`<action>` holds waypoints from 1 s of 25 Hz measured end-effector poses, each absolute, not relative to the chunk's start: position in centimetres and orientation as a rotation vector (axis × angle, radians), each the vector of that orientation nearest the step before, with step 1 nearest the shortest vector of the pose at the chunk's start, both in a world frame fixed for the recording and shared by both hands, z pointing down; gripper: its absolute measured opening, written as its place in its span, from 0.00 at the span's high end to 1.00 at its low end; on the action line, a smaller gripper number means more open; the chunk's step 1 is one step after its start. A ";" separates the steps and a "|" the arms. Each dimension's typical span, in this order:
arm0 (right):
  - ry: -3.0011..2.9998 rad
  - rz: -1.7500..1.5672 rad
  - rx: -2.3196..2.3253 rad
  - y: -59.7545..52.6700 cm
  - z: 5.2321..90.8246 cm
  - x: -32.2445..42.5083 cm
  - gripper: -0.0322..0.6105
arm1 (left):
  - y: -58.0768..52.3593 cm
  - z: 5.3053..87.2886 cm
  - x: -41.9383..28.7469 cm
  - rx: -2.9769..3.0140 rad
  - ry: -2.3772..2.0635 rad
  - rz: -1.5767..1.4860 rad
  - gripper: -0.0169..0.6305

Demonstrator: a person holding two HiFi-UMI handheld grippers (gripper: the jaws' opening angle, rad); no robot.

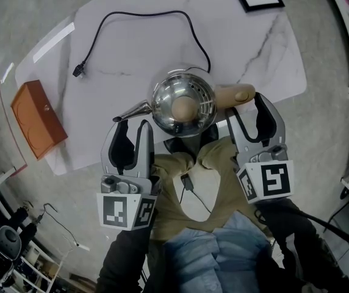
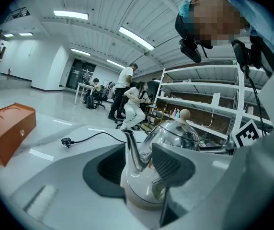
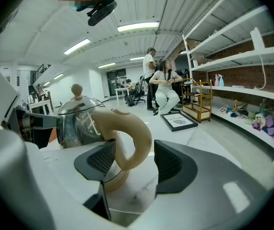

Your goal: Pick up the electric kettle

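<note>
Electric kettle (image 1: 183, 105) stands upright on the marble table (image 1: 132, 47), at the table's near edge, lid knob on top. My right gripper (image 1: 249, 112) has its fingers spread wide around the tan handle (image 3: 127, 138). The loop sits between the pads, close to the left one, with a clear gap to the other. My left gripper (image 1: 129, 130) is wide too, the spout (image 2: 133, 150) rising between its fingers, neither pad pressing on it. A black cord (image 1: 144, 20) lies loose across the table's far half. An orange box (image 1: 37, 118) sits at the table's left end.
</note>
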State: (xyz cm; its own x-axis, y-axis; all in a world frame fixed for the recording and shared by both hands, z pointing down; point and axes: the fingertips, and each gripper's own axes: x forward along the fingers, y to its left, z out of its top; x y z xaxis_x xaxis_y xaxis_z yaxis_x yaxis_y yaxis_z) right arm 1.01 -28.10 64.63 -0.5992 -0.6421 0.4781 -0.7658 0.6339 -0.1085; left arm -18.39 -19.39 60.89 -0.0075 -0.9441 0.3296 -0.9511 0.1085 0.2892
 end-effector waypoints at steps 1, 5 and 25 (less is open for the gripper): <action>-2.460 0.429 1.123 -28.3 64.7 1.0 0.51 | -19.5 60.8 -18.4 1.845 -1.958 0.014 0.70; -2.461 0.425 1.126 -28.8 64.8 0.8 0.51 | -20.2 60.3 -18.6 1.856 -1.962 -0.012 0.70; -2.484 0.382 1.093 -31.8 65.7 -0.8 0.58 | -23.1 60.3 -20.0 1.872 -1.995 -0.012 0.72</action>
